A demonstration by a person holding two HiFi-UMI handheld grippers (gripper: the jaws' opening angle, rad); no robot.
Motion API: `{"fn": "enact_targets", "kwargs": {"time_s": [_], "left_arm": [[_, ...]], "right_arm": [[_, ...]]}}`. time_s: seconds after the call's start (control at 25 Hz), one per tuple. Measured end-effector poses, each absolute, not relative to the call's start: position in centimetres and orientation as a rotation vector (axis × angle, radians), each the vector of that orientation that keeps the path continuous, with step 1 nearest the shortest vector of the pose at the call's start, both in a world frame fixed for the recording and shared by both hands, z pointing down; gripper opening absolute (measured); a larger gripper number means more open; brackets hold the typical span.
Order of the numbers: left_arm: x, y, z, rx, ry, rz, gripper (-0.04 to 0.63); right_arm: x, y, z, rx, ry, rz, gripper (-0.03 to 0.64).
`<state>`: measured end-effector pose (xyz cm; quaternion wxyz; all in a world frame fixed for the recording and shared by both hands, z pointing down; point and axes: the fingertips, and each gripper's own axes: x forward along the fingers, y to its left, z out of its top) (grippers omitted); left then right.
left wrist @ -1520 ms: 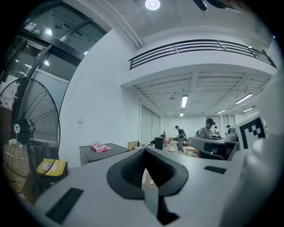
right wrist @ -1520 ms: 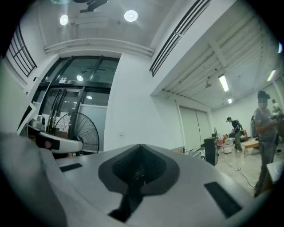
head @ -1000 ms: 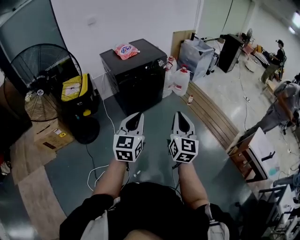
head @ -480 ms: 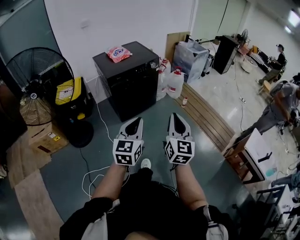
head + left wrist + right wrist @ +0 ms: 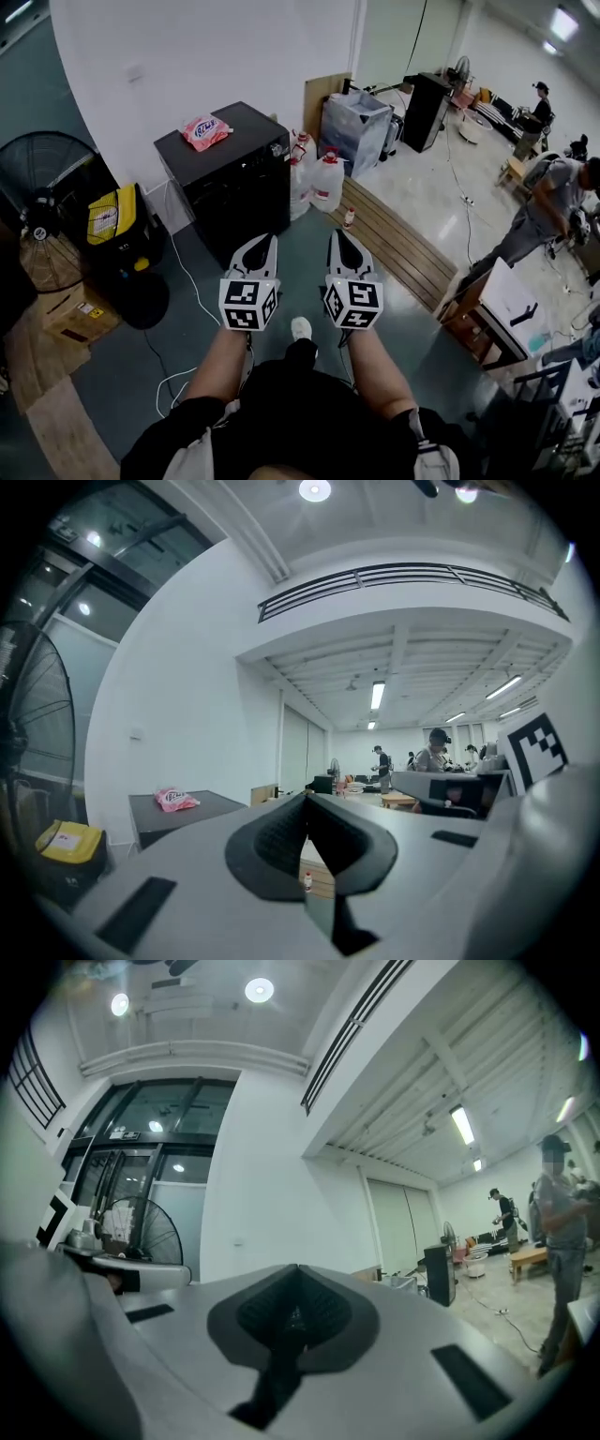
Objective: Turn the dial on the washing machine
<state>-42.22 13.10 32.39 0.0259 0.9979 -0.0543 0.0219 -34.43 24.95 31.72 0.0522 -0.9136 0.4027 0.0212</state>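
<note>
The black washing machine [image 5: 234, 183] stands against the white wall, a pink packet [image 5: 206, 129] lying on its lid. Its dial is too small to make out. I hold both grippers level and side by side, short of the machine's front right corner. My left gripper [image 5: 265, 241] is shut with nothing in it, and so is my right gripper [image 5: 336, 234]. In the left gripper view the left gripper [image 5: 305, 801] points past the machine's top [image 5: 197, 810] and the packet [image 5: 174, 799], both at the left. The right gripper [image 5: 298, 1269] faces the bare wall.
Left of the machine stand a floor fan [image 5: 37, 202], a yellow and black unit [image 5: 112, 220] and a cardboard box [image 5: 70, 314]. Water jugs [image 5: 326, 183] sit at its right, then wooden planks [image 5: 394, 246]. A white cable [image 5: 173, 375] lies on the floor. People [image 5: 548, 211] work at the right.
The person has stepped forward, a shoe now showing below the grippers. The washing machine has slid left and lower in the head view. Both grippers stay shut and side by side.
</note>
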Motion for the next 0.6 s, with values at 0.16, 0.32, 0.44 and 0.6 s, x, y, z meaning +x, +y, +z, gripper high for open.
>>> {"fn": "enact_targets", "kwargs": {"time_s": [0.16, 0.32, 0.44, 0.6], "left_arm": [[-36.4, 12.6, 33.1, 3.091, -0.137, 0.077, 0.012], [-30.2, 11.2, 34.3, 3.078, -0.124, 0.108, 0.012], [-25.3, 9.7, 35.0, 3.064, -0.119, 0.129, 0.012], [-19.3, 7.1, 36.0, 3.055, -0.145, 0.164, 0.012]], "right_arm": [[-29.1, 24.3, 32.3, -2.795, 1.205, 0.065, 0.002], [-23.3, 22.8, 33.2, -2.810, 1.208, 0.043, 0.002], [-18.6, 21.2, 33.6, -2.818, 1.219, 0.036, 0.002], [-12.2, 18.6, 34.4, -2.807, 1.234, 0.016, 0.002]]}}
